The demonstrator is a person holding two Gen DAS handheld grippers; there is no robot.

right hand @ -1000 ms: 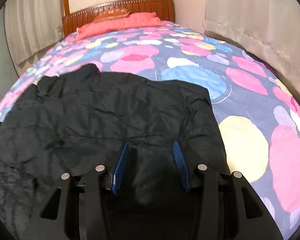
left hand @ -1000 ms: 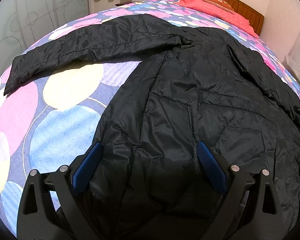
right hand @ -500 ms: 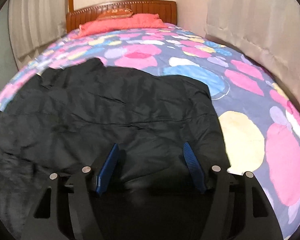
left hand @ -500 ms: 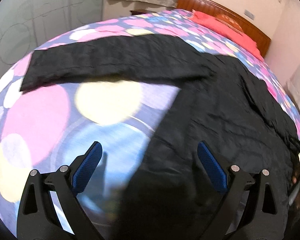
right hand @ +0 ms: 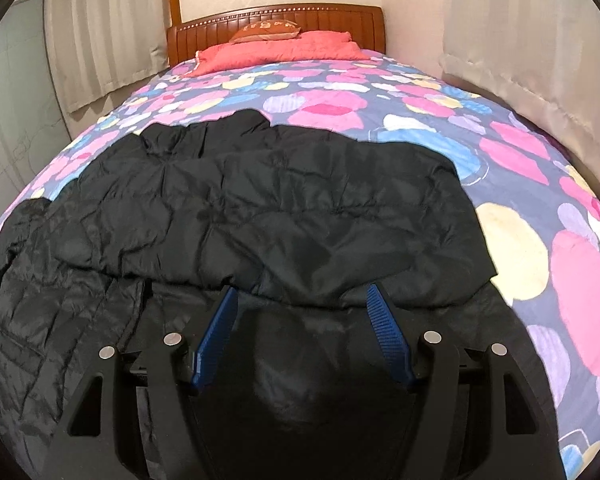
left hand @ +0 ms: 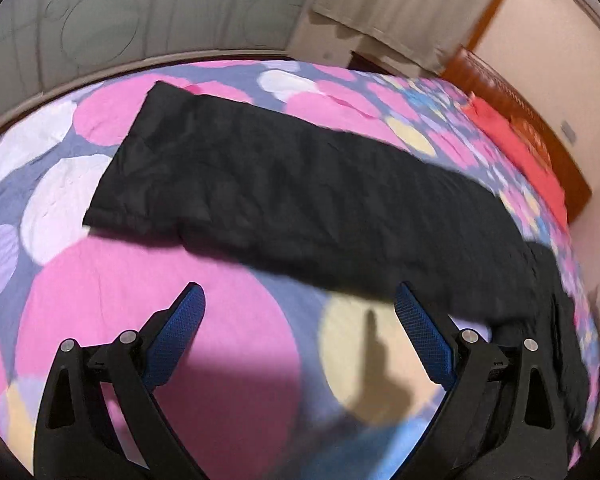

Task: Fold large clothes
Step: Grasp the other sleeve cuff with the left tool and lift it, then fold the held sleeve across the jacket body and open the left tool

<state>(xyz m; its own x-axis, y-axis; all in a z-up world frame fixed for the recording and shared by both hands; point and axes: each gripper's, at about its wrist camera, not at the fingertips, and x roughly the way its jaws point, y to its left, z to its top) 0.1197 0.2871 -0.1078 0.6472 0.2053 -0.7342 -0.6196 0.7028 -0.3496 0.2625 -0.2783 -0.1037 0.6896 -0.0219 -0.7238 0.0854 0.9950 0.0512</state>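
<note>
A large black quilted jacket (right hand: 260, 208) lies spread on a bed with a spotted cover (right hand: 520, 208). One side is folded over the body, its edge running just beyond my right gripper (right hand: 302, 300). That gripper hovers open over the jacket's near part, with no cloth pinched between its blue pads. In the left wrist view one long black sleeve (left hand: 284, 184) stretches flat across the cover towards the left. My left gripper (left hand: 300, 300) stands wide open over bare pink and yellow spots, just short of the sleeve.
A wooden headboard (right hand: 276, 20) with a red pillow (right hand: 276, 50) and an orange cushion stands at the far end. Curtains (right hand: 520, 32) hang on the right wall, a glass panel (left hand: 120, 20) runs along the left. The bed's left edge (left hand: 40, 100) is near the cuff.
My left gripper has swung left, off the jacket's body and over the bare cover near the sleeve. My right gripper's jaws have widened, and the cloth that stood between them now lies flat.
</note>
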